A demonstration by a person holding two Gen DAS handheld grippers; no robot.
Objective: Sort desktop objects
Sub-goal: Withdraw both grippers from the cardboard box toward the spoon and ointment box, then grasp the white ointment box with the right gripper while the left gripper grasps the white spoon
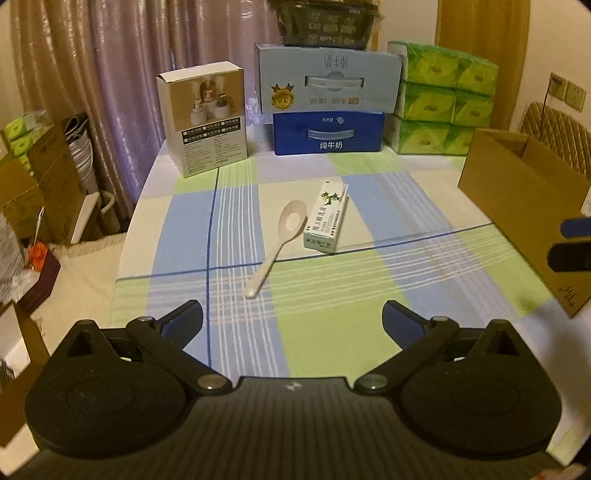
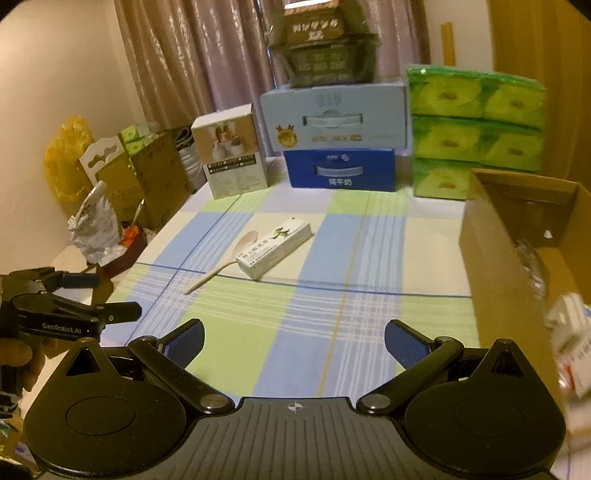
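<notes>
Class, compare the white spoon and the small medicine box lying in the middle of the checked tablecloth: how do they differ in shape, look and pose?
The spoon is slim and curved, with a rounded bowl and a thin handle; the box is a straight-edged block. The spoon is plain white; the box carries green print and text. The spoon's handle points toward the camera and leftward; the box lies just to its right, more nearly straight. Both lie flat on the cloth, side by side, unheld.

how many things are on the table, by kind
spoon: 1
small carton: 1
product box: 1
milk cases: 2
tissue bundle: 1
cardboard box: 1
dark basket, on the cases: 1
total: 8
</notes>
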